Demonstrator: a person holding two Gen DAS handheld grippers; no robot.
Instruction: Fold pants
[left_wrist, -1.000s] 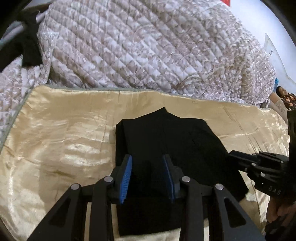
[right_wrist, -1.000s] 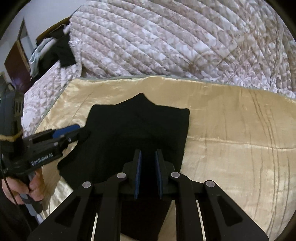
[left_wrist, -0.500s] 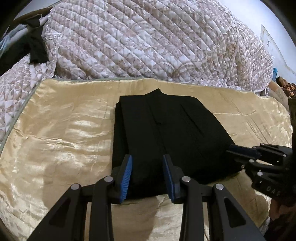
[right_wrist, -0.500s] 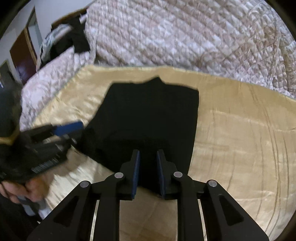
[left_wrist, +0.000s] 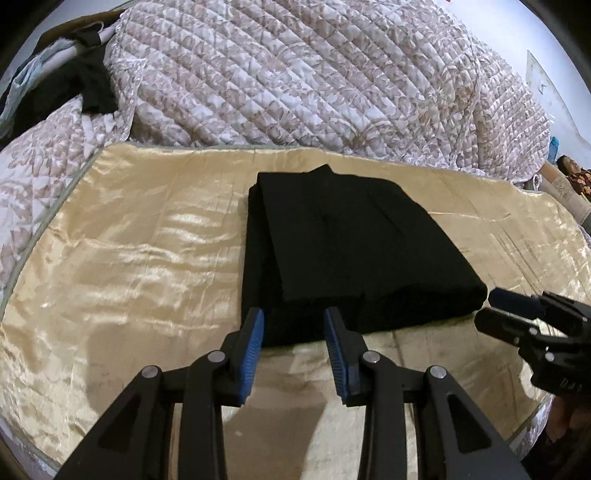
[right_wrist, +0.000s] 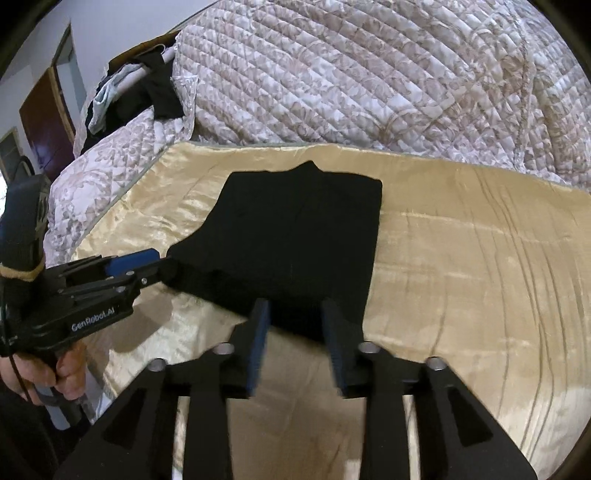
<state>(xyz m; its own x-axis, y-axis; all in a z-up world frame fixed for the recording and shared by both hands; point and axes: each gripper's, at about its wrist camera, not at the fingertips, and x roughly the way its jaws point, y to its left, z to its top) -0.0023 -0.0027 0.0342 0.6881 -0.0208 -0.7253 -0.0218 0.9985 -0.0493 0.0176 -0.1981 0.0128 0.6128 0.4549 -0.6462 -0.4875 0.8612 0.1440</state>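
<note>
Two grippers in view, both with jaws apart and holding nothing. From my left gripper (left_wrist: 294, 334), blue pads spread wide, the folded black pants (left_wrist: 343, 251) lie straight ahead, their near edge right at the fingertips; I can't tell if the tips touch the cloth. The pants sit flat in a stacked rectangle on the gold satin sheet (left_wrist: 129, 251), with a small point of fabric poking out at the far edge. My right gripper (left_wrist: 491, 308) shows off to the right, its tip just beside the pants' near right corner.

From my right gripper (right_wrist: 295, 328), jaws also wide, the pants (right_wrist: 295, 236) are directly ahead, near edge between and just past the fingertips. My left gripper (right_wrist: 159, 266) comes in from the left, tip at the pants' near left corner. Past the sheet, a quilted floral bedspread (right_wrist: 369, 81) is heaped up; dark clothes (right_wrist: 147, 92) hang far left.
</note>
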